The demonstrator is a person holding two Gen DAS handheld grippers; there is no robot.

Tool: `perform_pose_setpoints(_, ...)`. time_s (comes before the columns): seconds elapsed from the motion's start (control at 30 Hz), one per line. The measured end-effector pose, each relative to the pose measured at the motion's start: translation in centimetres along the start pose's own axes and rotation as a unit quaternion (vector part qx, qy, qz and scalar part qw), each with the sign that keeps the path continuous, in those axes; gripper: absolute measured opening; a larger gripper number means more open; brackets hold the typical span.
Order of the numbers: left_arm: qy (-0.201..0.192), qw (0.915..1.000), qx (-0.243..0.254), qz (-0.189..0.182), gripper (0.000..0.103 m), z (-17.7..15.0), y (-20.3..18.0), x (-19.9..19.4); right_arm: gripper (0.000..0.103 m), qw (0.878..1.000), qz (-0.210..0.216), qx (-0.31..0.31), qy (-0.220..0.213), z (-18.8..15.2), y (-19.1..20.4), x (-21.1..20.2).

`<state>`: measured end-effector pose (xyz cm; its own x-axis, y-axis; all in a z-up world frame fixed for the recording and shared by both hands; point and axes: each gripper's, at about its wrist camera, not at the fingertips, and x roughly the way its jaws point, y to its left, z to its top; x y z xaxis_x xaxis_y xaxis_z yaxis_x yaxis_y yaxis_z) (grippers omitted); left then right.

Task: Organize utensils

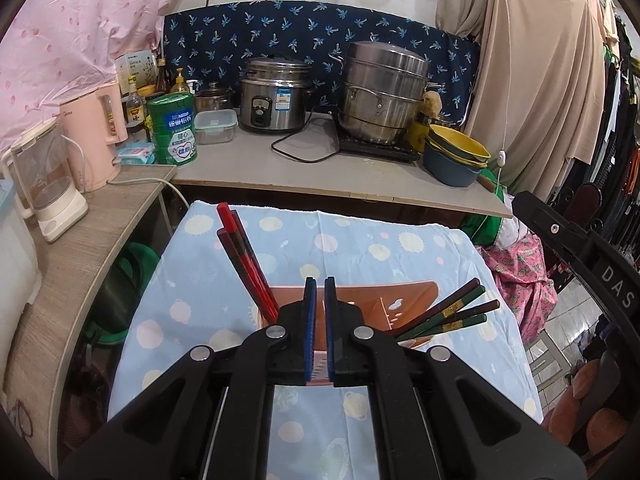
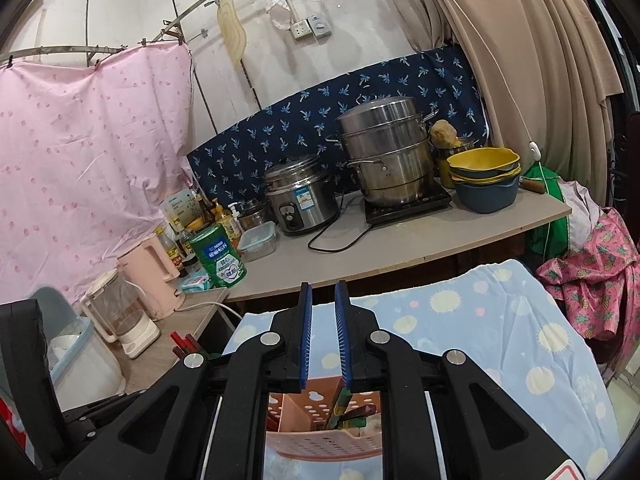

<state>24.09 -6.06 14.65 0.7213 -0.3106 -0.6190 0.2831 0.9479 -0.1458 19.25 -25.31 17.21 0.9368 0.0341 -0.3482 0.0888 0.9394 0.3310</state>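
Observation:
A pink perforated utensil holder (image 1: 394,304) stands on the blue patterned tablecloth (image 1: 352,248). Red chopsticks (image 1: 244,260) lean out of its left compartment; dark green and brown chopsticks (image 1: 452,314) lean out of its right side. My left gripper (image 1: 319,286) hovers just in front of the holder, its blue pads almost together with nothing between them. In the right wrist view the holder (image 2: 316,436) lies below my right gripper (image 2: 323,292), with green chopsticks (image 2: 340,408) inside it and red chopstick tips (image 2: 185,342) at the left. The right gripper's pads stand slightly apart and hold nothing.
Behind the table is a counter (image 1: 320,172) with a rice cooker (image 1: 276,96), steamer pot (image 1: 382,92), stacked bowls (image 1: 456,156), green tin (image 1: 173,128) and kettles (image 1: 96,136). A wooden shelf (image 1: 80,240) is left; hanging clothes (image 1: 560,80) are right.

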Motion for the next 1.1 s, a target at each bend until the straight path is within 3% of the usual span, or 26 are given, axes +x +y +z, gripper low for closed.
perform_pose_setpoints(0.07,-0.002,1.0000,0.000,0.003,0.018,-0.1,-0.1,-0.2,0.014,1.000,0.001,-0.003,0.001,-0.2,0.1,-0.3)
perform_pose_setpoints(0.13,-0.005,1.0000,0.002,0.007,0.022,-0.3,-0.2,-0.5,0.018,1.000,0.001,-0.005,0.001,-0.4,0.2,-0.6)
perform_pose_setpoints(0.33,-0.009,0.9999,0.005,0.014,0.026,-0.8,-0.2,-1.2,0.022,1.000,0.004,-0.004,0.007,-1.0,0.3,-1.5)
perform_pose_setpoints(0.43,-0.011,0.9998,0.007,0.018,0.035,-1.4,0.0,-1.6,0.027,1.000,0.002,-0.005,0.012,-1.9,0.1,-2.4)
perform_pose_setpoints(0.7,-0.006,0.9994,0.010,0.034,0.046,-3.8,0.5,-2.6,0.035,0.999,-0.009,-0.020,0.039,-5.1,-0.5,-4.6)
perform_pose_setpoints(0.87,-0.007,0.9984,0.016,0.054,0.065,-5.7,0.4,-3.6,0.043,0.998,-0.017,-0.032,0.057,-7.3,-0.7,-5.9)
perform_pose_setpoints(1.1,-0.001,0.9965,0.030,0.079,0.071,-8.4,-0.3,-4.4,0.049,0.995,-0.022,-0.034,0.086,-10.3,-1.2,-7.2)
